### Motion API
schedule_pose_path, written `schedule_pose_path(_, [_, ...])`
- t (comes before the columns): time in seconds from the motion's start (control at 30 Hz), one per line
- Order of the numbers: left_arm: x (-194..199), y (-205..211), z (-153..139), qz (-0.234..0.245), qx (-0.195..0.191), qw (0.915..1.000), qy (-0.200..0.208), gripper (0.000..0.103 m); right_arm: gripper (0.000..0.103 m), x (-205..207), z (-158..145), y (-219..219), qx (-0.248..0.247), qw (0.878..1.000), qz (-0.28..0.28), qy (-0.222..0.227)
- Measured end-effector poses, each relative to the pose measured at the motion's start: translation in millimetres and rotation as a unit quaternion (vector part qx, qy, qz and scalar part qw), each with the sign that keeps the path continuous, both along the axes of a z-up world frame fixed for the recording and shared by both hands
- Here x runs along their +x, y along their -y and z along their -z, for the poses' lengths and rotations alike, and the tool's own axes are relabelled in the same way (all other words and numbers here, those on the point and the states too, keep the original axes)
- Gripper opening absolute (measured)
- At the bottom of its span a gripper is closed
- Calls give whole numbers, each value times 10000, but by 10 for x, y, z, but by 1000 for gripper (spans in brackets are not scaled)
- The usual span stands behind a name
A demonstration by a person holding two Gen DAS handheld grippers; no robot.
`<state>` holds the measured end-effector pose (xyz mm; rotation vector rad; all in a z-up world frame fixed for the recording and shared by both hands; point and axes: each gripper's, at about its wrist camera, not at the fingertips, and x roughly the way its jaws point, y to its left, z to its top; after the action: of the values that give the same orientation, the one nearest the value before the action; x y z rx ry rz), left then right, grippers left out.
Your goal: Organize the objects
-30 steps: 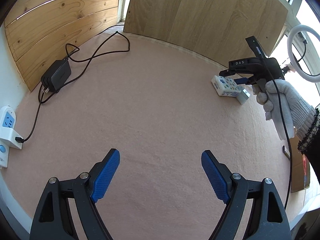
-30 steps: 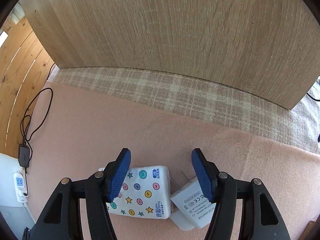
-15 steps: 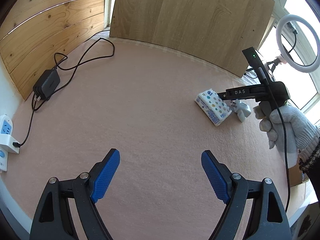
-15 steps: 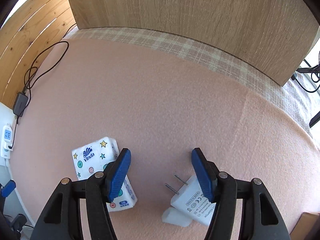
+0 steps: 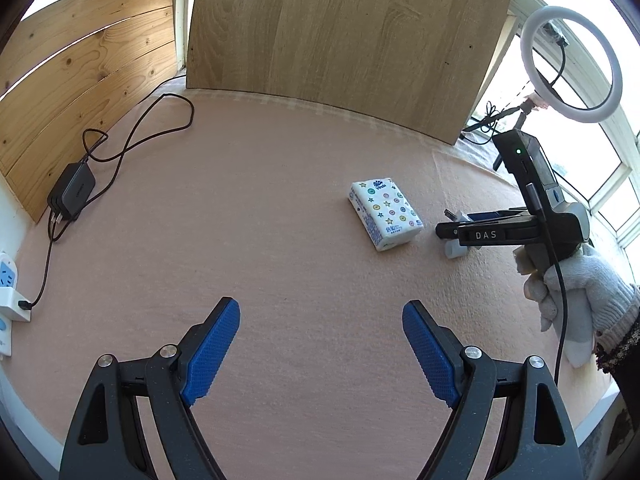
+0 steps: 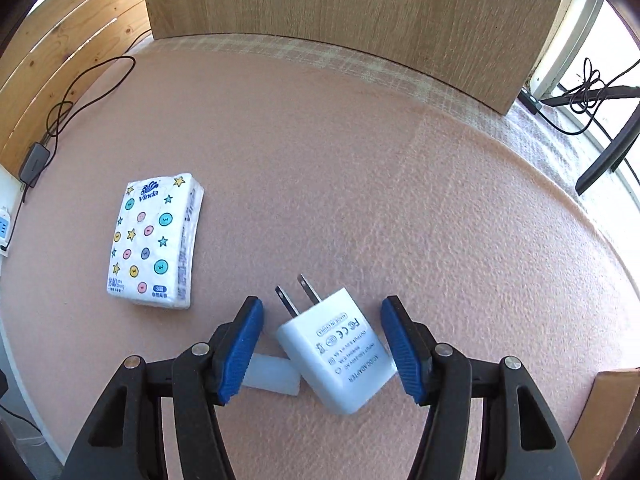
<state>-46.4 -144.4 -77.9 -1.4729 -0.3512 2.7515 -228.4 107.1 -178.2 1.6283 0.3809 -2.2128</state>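
Between your right gripper's blue pads sits the white charger plug, lying flat on the pink mat with its two prongs pointing away from you; the pads stand apart on either side of it, and neither one clearly touches it. Just beside the plug's near-left corner, partly under the left pad, lies a small translucent white block. Farther out to your left, apart from the plug, the tissue pack with stars and coloured dots lies flat on the mat.

Your left gripper hangs over bare mat with its pads spread wide and nothing between them. Ahead and to its right you see the same tissue pack, and beyond it your gloved right hand holding the other gripper low over the plug. At the far left, a black power adapter and its looped cable lie near the wooden wall.
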Motion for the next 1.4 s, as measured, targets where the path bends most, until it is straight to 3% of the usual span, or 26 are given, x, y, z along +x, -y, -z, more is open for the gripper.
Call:
schedule_pose_path(0.23, [-7,-138,14,144,-2,9999,37,86,57,0,-46,-476,-68,9983,576,-10])
schedule_pose_path(0.37, [-44,-227,16,271,-19,9996,33,86,57,68,-143,-711,-497,9942,952,3])
schedule_pose_path(0.57, [-134,-405,27,468,-82,9989,45,86,57,344,-373,-1102,-1491,9767,1545,23])
schedule_pose_path(0.67, [-178,-475,26,523,-76,9986,26,86,57,535,-512,-1372,-1958,9615,1928,-24])
schedule_pose_path(0.83, [-266,-582,43,636,-41,9980,17,86,57,833,-791,-1957,-2196,9431,2475,-325])
schedule_pose_path(0.97, [-353,-690,82,731,22,9973,35,86,57,912,-869,-2134,-2266,9343,2722,-407])
schedule_pose_path(1.23, [-449,-921,156,984,-21,9951,56,86,57,887,-736,-1901,-2162,9440,2461,-398])
schedule_pose_path(1.4, [-505,-765,132,668,-35,9977,48,86,57,755,-681,-1675,-2030,9541,2158,-432])
